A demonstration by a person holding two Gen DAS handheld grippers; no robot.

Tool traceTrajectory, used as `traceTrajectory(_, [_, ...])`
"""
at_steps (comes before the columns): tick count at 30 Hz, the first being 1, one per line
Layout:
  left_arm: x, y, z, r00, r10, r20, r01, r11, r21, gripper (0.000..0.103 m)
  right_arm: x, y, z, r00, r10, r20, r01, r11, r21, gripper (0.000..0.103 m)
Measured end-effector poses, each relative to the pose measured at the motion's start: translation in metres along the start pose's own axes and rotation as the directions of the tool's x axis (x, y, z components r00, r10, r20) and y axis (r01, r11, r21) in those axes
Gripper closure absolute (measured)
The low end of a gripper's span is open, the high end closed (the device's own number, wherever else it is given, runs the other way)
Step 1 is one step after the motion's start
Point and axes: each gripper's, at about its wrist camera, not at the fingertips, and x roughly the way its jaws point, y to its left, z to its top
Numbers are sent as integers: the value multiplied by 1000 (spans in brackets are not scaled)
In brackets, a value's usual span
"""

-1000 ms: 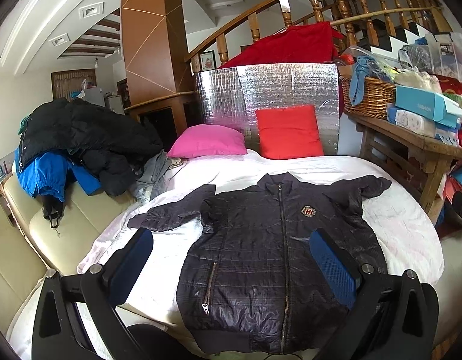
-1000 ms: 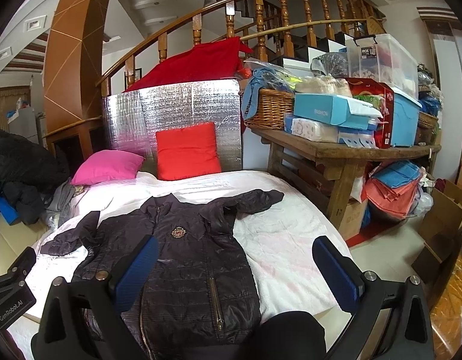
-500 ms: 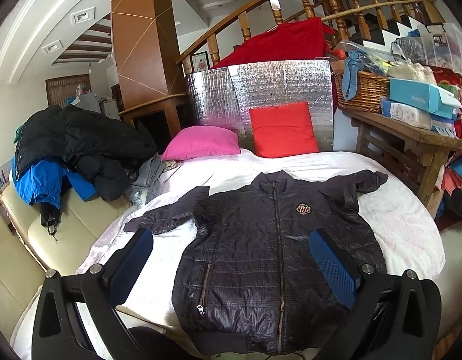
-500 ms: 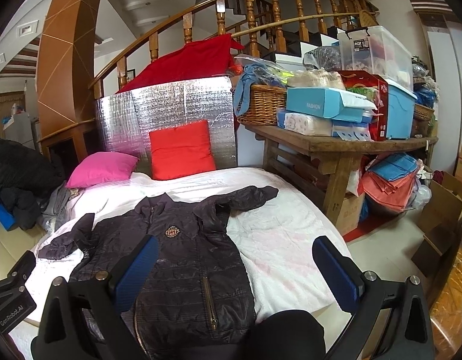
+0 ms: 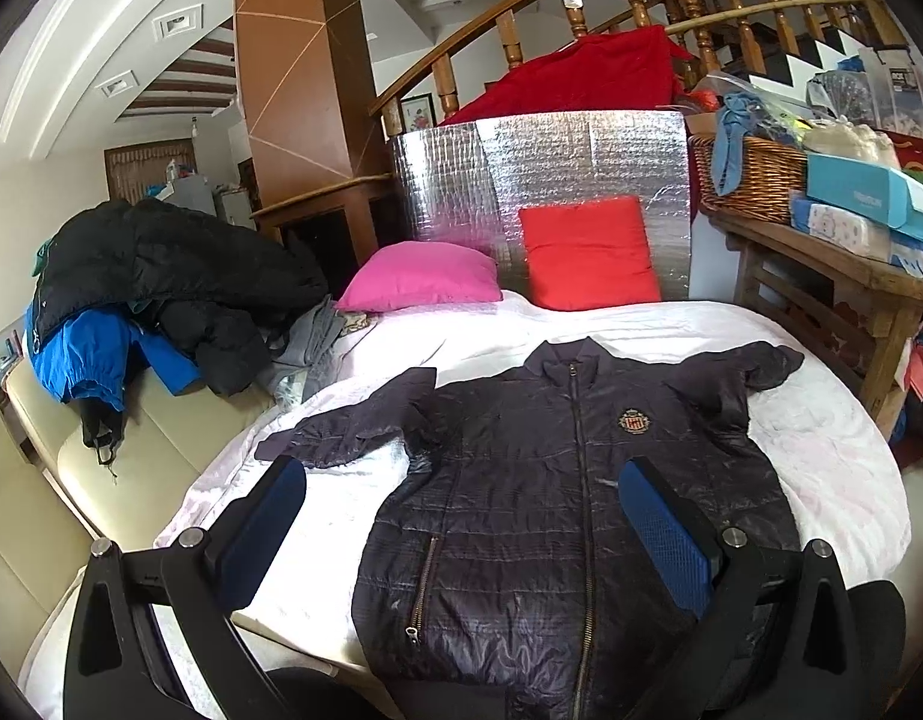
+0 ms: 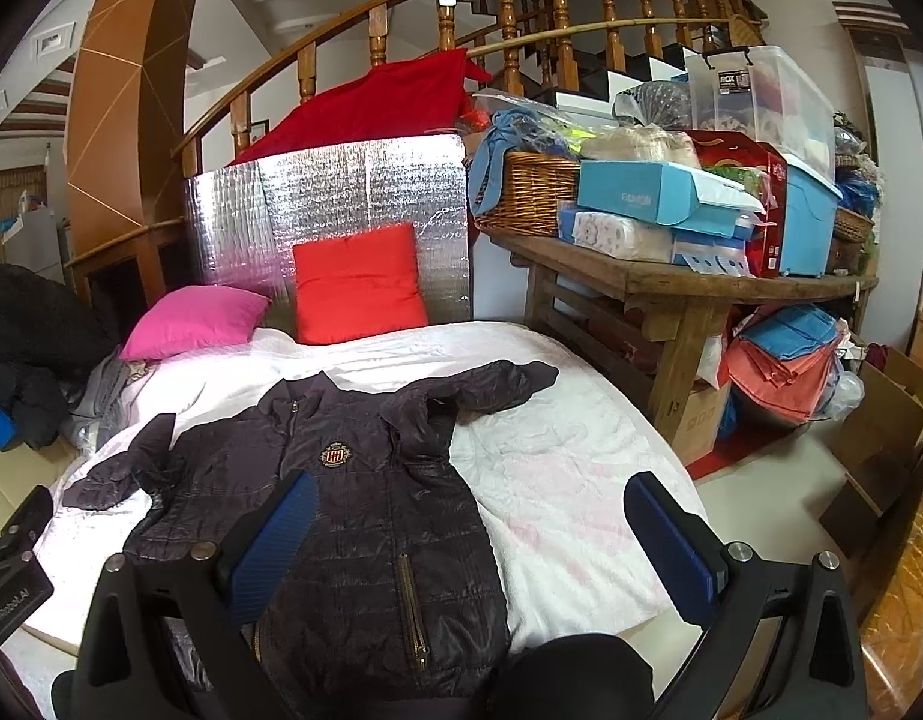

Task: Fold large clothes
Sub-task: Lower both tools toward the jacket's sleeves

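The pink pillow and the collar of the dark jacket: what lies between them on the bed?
Only bare white bedsheet lies between the pink pillow and the jacket collar; the left wrist view shows this plainly.

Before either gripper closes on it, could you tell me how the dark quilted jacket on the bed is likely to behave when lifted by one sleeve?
The jacket will probably sag: its sleeves already lie crumpled on the white cover. Its shiny shell looks slippery, so the pads may need a deep bite. The thin quilting suggests it is light for its size.
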Motion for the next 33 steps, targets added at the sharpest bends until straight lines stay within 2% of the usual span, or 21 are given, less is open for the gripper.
traceTrajectory(9, [34, 12, -3, 998, 53, -37, -54, 998, -18, 0, 32, 27, 7, 999, -7, -35, 6, 999, -49, 0])
traceTrajectory(21, [79, -2, -1, 996, 32, -88, -32, 999, 6, 0, 82, 48, 6, 994, -27, -104, 18, 996, -83, 0])
traceTrajectory(33, [155, 0, -10, 976, 68, -206, -75, 997, -25, 0, 162, 66, -2, 978, -23, -209, 1, 995, -104, 0])
